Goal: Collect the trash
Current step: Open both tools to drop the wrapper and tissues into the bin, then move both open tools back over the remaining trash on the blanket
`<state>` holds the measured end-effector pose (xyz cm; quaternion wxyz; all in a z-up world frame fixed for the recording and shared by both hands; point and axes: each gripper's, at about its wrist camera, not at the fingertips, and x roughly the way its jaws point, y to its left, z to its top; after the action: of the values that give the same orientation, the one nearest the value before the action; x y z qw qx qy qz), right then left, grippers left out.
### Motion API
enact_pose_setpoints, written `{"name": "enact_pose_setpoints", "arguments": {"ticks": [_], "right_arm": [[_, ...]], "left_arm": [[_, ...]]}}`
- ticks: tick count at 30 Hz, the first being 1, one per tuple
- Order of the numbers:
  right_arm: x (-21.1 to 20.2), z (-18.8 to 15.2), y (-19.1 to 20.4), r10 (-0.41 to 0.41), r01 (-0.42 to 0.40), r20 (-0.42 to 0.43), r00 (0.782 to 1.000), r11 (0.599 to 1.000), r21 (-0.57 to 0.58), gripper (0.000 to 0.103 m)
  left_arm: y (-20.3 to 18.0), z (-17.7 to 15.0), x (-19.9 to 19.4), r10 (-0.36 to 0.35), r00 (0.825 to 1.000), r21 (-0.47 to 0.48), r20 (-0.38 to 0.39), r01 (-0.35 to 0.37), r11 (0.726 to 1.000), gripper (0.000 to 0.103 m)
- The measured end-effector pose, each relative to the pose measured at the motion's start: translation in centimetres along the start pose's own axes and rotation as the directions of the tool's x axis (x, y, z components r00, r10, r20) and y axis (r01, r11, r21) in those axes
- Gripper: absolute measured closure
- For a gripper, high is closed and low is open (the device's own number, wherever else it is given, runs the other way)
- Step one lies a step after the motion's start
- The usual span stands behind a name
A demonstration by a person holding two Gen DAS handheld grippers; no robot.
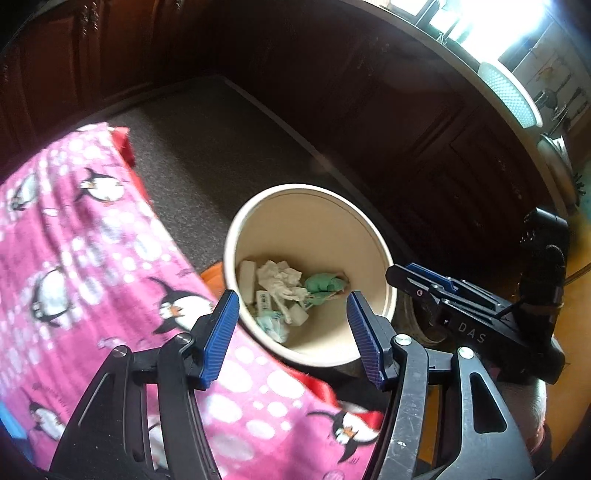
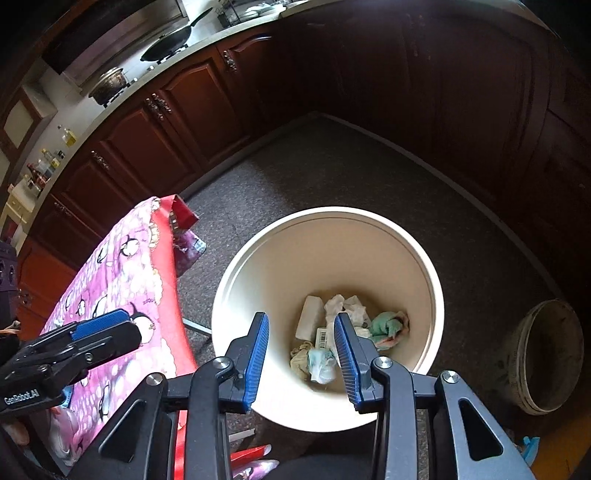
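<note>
Window [image 1: 491, 26] glare is blowing out my left view's top right, cabinets [image 2: 424, 74] are sinking into shadow, and edges are bending.

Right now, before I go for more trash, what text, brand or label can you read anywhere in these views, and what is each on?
"DAS" — on the body of the right gripper, seen from the left wrist camera.
"GenRobot.AI" — on the body of the left gripper, seen from the right wrist camera.
Barcode label on a white packet inside the bin: bars visible, digits too small to read.
Pink penguin cloth: faint script, blurred, unreadable.
</note>
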<state>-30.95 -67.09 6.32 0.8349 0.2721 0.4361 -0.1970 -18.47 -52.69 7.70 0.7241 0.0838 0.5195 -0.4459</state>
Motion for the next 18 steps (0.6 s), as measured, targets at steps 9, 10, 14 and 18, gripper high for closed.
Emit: {"name": "enact_pose_setpoints", "arguments": {"ticks": [9, 10, 14, 18], "right_arm": [[-0.7, -0.4, 3.7, 0.035, -0.034, 0.021, 0.999, 0.998, -0.055, 0.063], [-0.8, -0.5, 4.4, 0.036, -0.034, 0.021, 0.999, 0.997, -0.072, 0.063], [-1.1, -0.6, 6.5, 0.056, -0.053, 0.025, 0.998, 0.992, -0.112, 0.062], [-1.5, -0.7, 8.8, 0.085, -0.080, 0.031, 0.996, 0.986, -0.147, 0.061]], "left_arm": [[2.6, -1.7, -4.4, 0.066, 0.996, -0.033, 0.057, -0.064, 0.997, 0.044], [2.8, -1.8, -4.8, 0.076, 0.995, -0.035, 0.064, -0.074, 0.997, 0.044], [3.7, -2.8, -6.6, 0.115, 0.989, -0.043, 0.091, -0.111, 0.993, 0.044], [4.8, -3.7, -8.4, 0.163, 0.979, -0.069, 0.123, -0.155, 0.985, 0.044]]}}
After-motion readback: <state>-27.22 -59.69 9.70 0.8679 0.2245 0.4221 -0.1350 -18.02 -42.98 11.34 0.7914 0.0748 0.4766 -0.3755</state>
